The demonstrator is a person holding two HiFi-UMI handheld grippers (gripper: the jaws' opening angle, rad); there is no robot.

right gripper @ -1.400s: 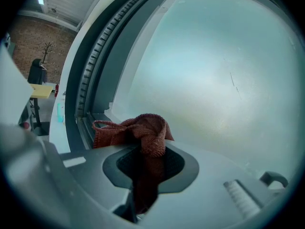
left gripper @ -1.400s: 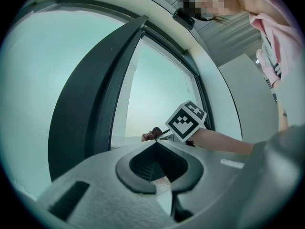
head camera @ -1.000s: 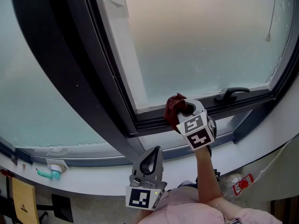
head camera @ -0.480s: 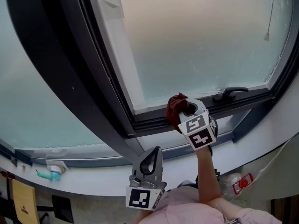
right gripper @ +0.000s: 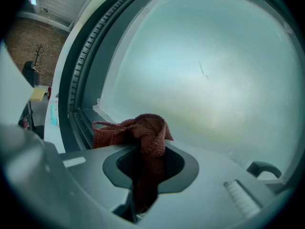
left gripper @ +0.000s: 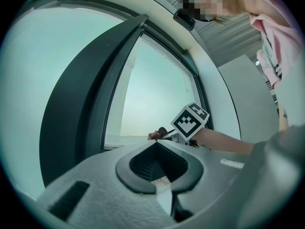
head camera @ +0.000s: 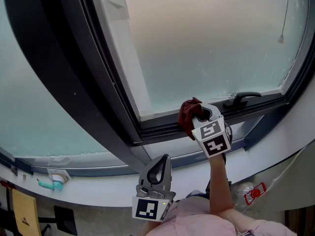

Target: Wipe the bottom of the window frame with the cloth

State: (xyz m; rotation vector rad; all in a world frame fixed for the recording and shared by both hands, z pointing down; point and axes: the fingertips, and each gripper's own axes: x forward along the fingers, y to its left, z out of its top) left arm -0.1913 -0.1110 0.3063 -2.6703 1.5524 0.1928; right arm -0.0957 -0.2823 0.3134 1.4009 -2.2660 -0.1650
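**Cloth pinched against the lower frame, left of the window handle**

The dark red cloth [head camera: 188, 113] is bunched at the tip of the right gripper [head camera: 198, 115], whose jaws are clamped on it. In the right gripper view the cloth [right gripper: 143, 132] fills the gap between the jaws of that gripper [right gripper: 145, 149] and spills out ahead of them in a loose knot. This bundle rests on the bottom rail of the window frame [head camera: 157, 127], to the left of the window handle [head camera: 243, 98] and slightly lower than it, just under the frosted pane [head camera: 211, 43]. In the right gripper view the handle [right gripper: 263, 168] shows at the lower right, well apart from the cloth.

The person's right forearm [head camera: 220, 181] reaches up from below the handle, nearly straight, with the gripper's marker cube [head camera: 211, 137] facing the head camera.

The left gripper [head camera: 160, 162] is held lower and further left of the handle, close to the person's body, with its tip pointing up toward the frame. Its jaws [left gripper: 156, 144] are together at the tips, with nothing between them, and it stays clear of the cloth and the frame.
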